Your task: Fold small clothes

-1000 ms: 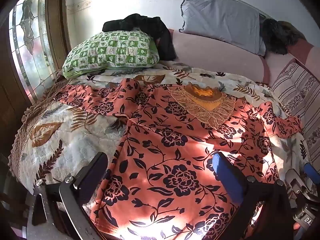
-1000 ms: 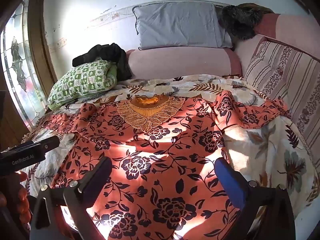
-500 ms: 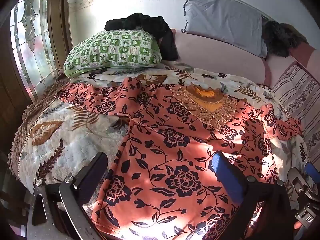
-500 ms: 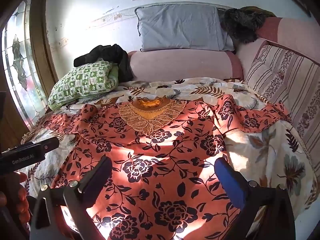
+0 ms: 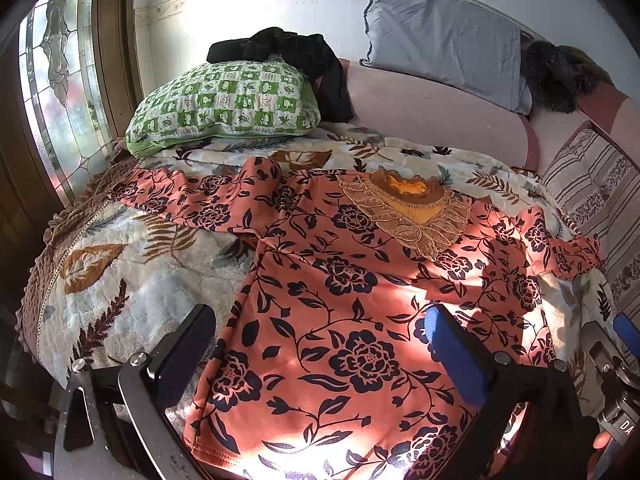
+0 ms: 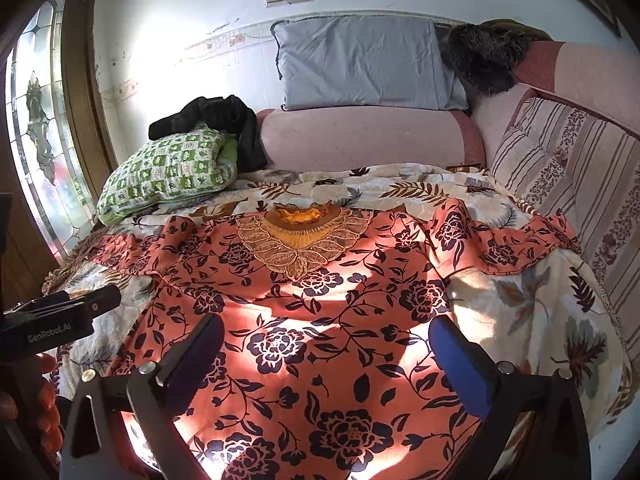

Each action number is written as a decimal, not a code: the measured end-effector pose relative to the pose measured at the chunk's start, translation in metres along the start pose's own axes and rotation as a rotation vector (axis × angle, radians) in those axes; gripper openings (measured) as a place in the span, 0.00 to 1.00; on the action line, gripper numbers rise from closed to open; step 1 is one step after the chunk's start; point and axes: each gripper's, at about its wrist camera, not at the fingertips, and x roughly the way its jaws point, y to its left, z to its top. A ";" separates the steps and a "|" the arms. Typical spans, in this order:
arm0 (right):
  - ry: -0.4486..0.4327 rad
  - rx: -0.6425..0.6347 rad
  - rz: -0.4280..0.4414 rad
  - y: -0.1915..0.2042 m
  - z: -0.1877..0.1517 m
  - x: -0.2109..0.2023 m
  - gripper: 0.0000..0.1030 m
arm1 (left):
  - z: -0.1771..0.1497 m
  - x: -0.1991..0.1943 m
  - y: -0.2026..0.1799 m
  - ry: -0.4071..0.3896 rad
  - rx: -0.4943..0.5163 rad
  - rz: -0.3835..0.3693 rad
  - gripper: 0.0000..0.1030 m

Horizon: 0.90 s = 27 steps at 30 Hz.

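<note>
- Floral orange garment (image 5: 352,300) spread flat mid-frame over leaf-print blanket (image 5: 120,272).
- Left gripper (image 5: 316,344) spread wide, grasping nothing, bottom of frame.
- Right gripper (image 6: 324,348) likewise released, empty.

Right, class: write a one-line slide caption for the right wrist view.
Open hand-held gripper above an orange flowered dress spread flat on a bed.

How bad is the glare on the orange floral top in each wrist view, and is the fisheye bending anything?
Left wrist view: a sun patch washes out the top near its hem, and the wall by the window is blown out. Right wrist view: glare again hits the lower top and wall. Both views curve the edges and darken the corners.
</note>
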 end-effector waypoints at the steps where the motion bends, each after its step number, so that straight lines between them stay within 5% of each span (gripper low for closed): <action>1: -0.001 0.000 -0.002 0.000 0.001 0.000 1.00 | 0.000 0.000 0.000 0.001 -0.003 0.000 1.00; 27: -0.011 0.019 -0.001 -0.001 0.005 -0.003 1.00 | -0.001 0.005 0.001 0.011 -0.002 -0.008 1.00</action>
